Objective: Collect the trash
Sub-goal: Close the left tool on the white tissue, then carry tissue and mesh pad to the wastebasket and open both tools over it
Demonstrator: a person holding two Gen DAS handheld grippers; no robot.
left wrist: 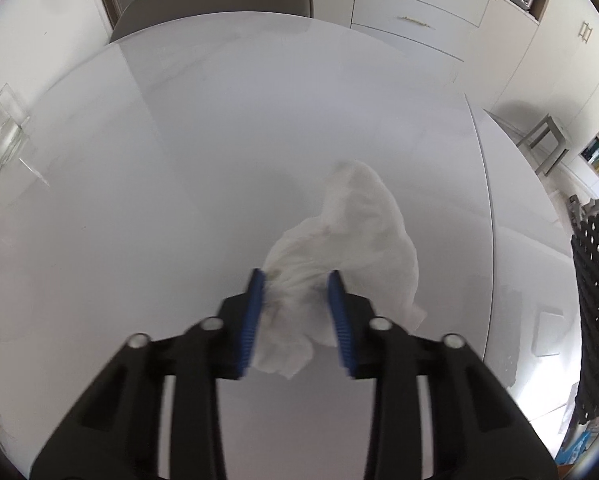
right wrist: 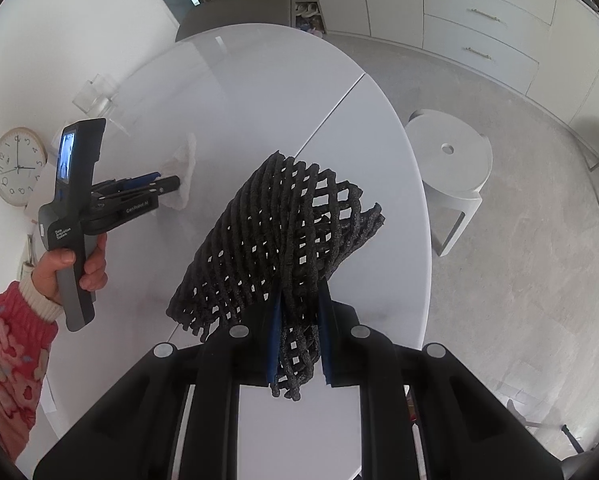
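Tongs: left tongs (left wrist: 297, 300) pinching the tissue (left wrist: 347, 240) — lift it straight off the tabletop (left wrist: 219, 140); right tongs (right wrist: 299, 344) clamp the black mesh (right wrist: 275, 240) — keep it hanging clear.

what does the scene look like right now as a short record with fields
table: white, oval
tissue: crumpled, white, on table, between left gripper jaws
left gripper: jaws closed on tissue
mesh: black netting, hanging folded above table
right gripper: jaws shut on mesh
hand: holds left gripper handle, red patterned sleeve
clock: round, left of table
stool: white, on floor right of table
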